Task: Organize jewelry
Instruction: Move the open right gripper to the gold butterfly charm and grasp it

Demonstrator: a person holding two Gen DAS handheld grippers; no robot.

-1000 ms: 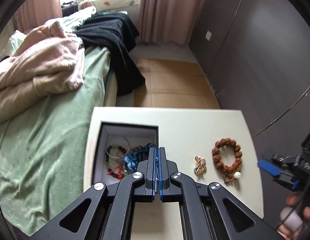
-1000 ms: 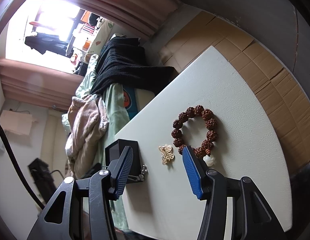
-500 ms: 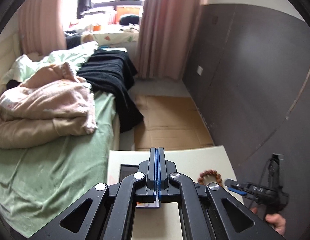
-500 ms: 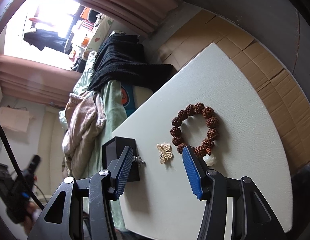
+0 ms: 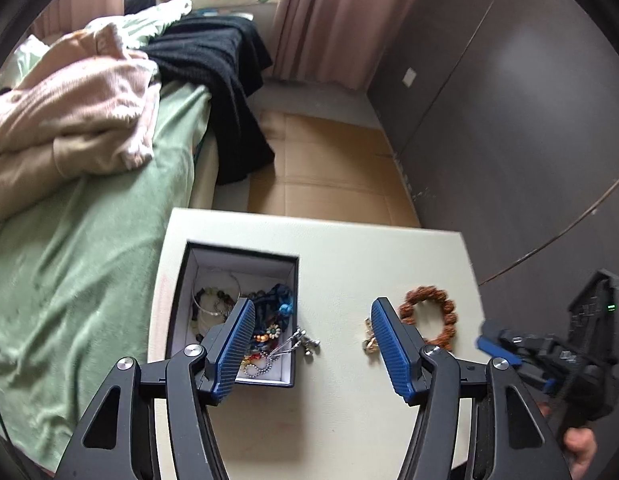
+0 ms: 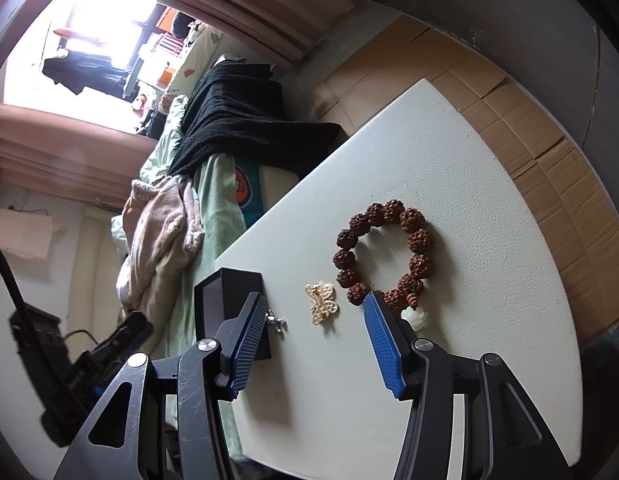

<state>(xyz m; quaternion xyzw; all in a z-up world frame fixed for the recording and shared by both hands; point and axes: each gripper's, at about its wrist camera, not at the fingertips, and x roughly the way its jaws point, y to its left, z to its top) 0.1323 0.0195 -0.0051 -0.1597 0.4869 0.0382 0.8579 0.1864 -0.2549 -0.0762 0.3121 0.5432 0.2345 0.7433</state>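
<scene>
A black jewelry box (image 5: 181, 300) with a white lining stands open on the cream table (image 5: 349, 256) and holds several bracelets and chains. A silver chain (image 5: 305, 340) hangs over its right wall. A gold butterfly brooch (image 6: 321, 302) and a brown bead bracelet (image 6: 389, 252) with a white charm lie right of the box. My left gripper (image 5: 313, 344) is open and empty above the table, between the box and the brooch. My right gripper (image 6: 315, 340) is open and empty, hovering just before the brooch; it also shows in the left wrist view (image 5: 505, 344).
A bed (image 5: 89, 240) with a green sheet, pink blanket and black throw borders the table's left side. Cardboard covers the floor (image 5: 329, 168) beyond the table. A dark wall panel (image 5: 509, 140) stands to the right.
My left gripper has opened from shut and tipped back down over the table, after pointing up at the room half a second ago. The right gripper has barely moved.
</scene>
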